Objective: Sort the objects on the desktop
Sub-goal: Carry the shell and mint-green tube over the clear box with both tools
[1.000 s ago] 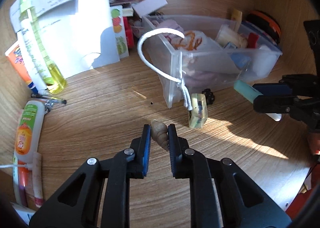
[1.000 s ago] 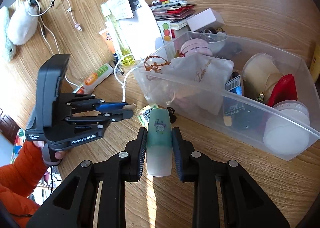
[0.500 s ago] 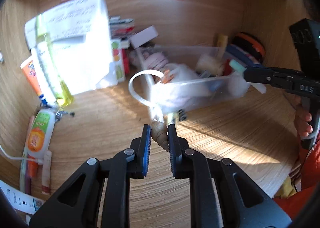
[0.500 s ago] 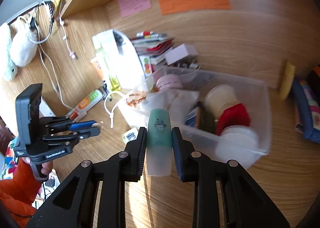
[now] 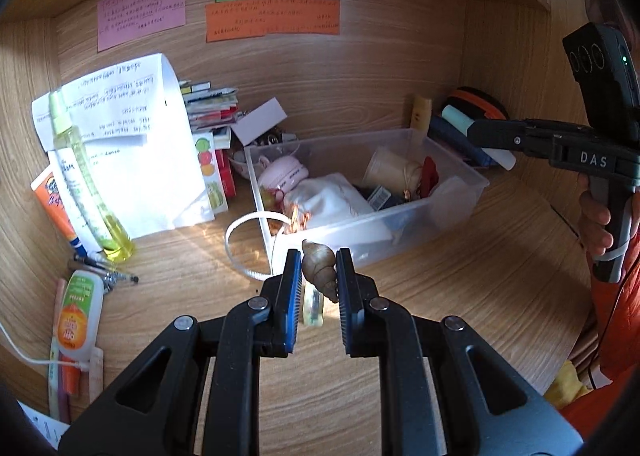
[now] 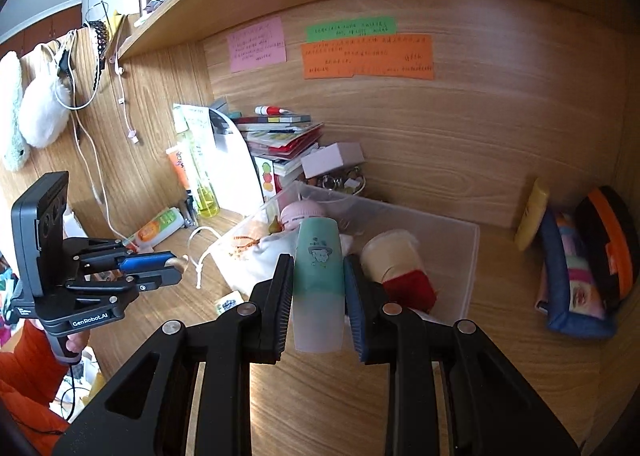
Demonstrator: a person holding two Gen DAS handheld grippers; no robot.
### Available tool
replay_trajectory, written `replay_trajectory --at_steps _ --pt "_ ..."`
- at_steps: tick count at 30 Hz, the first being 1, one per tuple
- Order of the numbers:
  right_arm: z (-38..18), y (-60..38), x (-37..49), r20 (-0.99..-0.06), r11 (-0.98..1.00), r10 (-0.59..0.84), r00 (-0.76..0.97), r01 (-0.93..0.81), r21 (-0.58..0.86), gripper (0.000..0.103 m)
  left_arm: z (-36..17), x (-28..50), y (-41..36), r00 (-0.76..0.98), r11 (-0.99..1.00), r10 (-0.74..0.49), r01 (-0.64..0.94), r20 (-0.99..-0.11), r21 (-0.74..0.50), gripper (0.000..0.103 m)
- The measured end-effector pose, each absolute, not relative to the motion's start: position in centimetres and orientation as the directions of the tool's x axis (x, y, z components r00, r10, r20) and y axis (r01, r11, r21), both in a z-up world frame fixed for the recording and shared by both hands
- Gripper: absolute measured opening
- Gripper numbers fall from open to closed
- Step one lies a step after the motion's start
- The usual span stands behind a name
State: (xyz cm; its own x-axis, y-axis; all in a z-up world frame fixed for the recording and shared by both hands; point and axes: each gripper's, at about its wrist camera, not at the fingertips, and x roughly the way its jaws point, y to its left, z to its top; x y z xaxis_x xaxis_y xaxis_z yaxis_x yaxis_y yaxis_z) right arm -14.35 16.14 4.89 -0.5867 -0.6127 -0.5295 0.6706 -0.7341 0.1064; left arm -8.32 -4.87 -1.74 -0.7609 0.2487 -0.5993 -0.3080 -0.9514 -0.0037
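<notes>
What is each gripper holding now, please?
Left gripper: shut on a brown spiral seashell.
Right gripper: shut on a teal and frosted plastic tube.

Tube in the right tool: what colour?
Mint green top, translucent white below; clearest in the right wrist view.

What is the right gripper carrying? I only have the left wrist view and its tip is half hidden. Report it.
Observer: The right gripper is shut on a small green tube with a cartoon face printed on it and a frosted lower half.
Operator: Report what lies beyond the bin's far right side.
Observer: A blue pouch leans there against an orange-and-black case, with a yellow tube propped on the back wall.
Operator: Report what hangs on the left wall.
Observer: A white plush toy and white cables hang there, outside your view.
</notes>
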Motion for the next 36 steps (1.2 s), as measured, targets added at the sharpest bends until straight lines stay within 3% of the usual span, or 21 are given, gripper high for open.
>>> replay_trajectory --at_steps 21,36 --pt "6.1 14.0 -17.5 -0.519 -0.72 -0.625 -0.584 0.687 0.094 0.023 2.5 -14.6 -1.3 -0.809 -0.932 0.335 -0.36 -0.483 -0.044 0.016" --pt "0.6 13.0 -21.1 -0.636 -0.762 -0.552 -0.539 0.635 0.123 0.023 -2.7 -20.5 0.3 -0.719 -0.94 0.314 -0.325 -0.62 -0.099 0.016"
